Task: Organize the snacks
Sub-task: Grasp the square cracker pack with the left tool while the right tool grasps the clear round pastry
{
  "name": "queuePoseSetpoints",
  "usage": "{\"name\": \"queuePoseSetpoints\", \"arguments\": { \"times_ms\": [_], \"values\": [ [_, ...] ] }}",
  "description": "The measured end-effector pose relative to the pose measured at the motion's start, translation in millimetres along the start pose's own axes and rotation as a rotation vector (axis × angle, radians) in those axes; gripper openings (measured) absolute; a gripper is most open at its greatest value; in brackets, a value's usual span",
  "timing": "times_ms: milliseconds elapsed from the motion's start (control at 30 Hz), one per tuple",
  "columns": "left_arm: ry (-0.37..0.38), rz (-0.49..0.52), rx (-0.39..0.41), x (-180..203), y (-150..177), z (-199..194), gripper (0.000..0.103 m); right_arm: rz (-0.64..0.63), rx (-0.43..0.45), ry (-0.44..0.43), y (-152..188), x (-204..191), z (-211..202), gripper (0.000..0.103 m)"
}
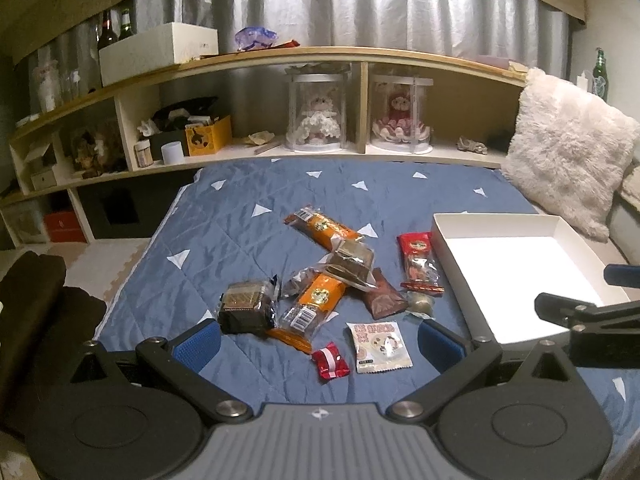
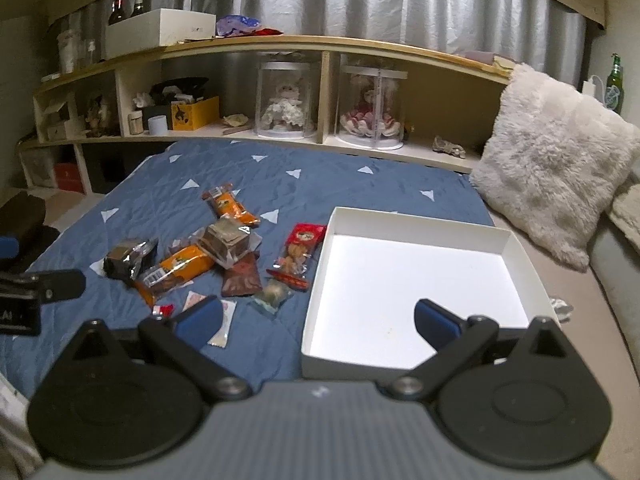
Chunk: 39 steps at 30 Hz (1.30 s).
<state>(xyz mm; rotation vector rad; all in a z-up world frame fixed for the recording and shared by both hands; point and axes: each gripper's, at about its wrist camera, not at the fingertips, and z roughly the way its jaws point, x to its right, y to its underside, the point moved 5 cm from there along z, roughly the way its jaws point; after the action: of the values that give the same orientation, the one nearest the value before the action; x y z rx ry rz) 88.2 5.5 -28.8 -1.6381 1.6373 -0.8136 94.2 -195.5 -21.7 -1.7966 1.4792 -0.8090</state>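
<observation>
left wrist view shows my left tool (image 1: pixel 319 344) with its fingers spread wide and nothing between them, hovering over the snacks (image 1: pixel 320 280) scattered mid-bed on the blue quilt (image 1: pixel 240 208). my right tool (image 2: pixel 319 320) is spread apart too, holding nothing, above the near edge of the white box (image 2: pixel 516 248), which sits just beside the pile toward the bed's right edge, near the fluffy pillow (image 2: pixel 552 152).

Little legible. White box (image 2: pixel 160 32) on shelf top: faint grey lettering on side, too blurred to read. Left gripper body, right-wrist view: white "AI" at frame's left edge. Snack wrappers (image 1: pixel 316 300): printed labels, barcodes visible, characters unreadable.
</observation>
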Motion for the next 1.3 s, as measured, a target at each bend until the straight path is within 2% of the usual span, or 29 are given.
{"name": "queuePoseSetpoints", "arguments": {
  "times_ms": [133,300,467,633,767,867,1100,1300],
  "values": [
    [0.016,-0.033,-0.015,-6.4,-10.0,7.6,0.103,-0.028,-0.011,-0.019,-8.8,-6.4,14.4,0.102],
    [-0.006,-0.068,-0.022,-18.8,-28.3,22.5,0.103,-0.042,-0.024,-0.047,-18.7,-13.9,34.8,0.102],
    [-0.029,-0.105,-0.063,-35.1,-43.6,49.8,0.103,-0.054,-0.043,-0.056,-29.1,-19.4,58.6,0.102],
    [-0.121,-0.119,-0.106,-56.3,-56.2,83.5,0.103,-0.081,-0.056,-0.055,-36.7,-24.5,83.6,0.102],
    [-0.213,-0.084,-0.121,-71.1,-64.1,112.7,0.103,-0.128,-0.064,-0.041,-41.4,-26.0,107.5,0.102],
    [-0.231,-0.077,-0.152,-80.1,-66.2,134.0,0.103,-0.182,-0.068,-0.026,-41.0,-27.0,124.4,0.102],
    [-0.21,-0.094,-0.288,-92.6,-49.6,181.2,0.103,-0.302,-0.106,-0.072,-33.6,-29.3,164.6,0.102],
    [-0.027,-0.188,-0.385,-99.1,-36.4,201.5,0.103,-0.459,-0.098,-0.112,-26.5,-39.2,187.1,0.102]
  ]
}}
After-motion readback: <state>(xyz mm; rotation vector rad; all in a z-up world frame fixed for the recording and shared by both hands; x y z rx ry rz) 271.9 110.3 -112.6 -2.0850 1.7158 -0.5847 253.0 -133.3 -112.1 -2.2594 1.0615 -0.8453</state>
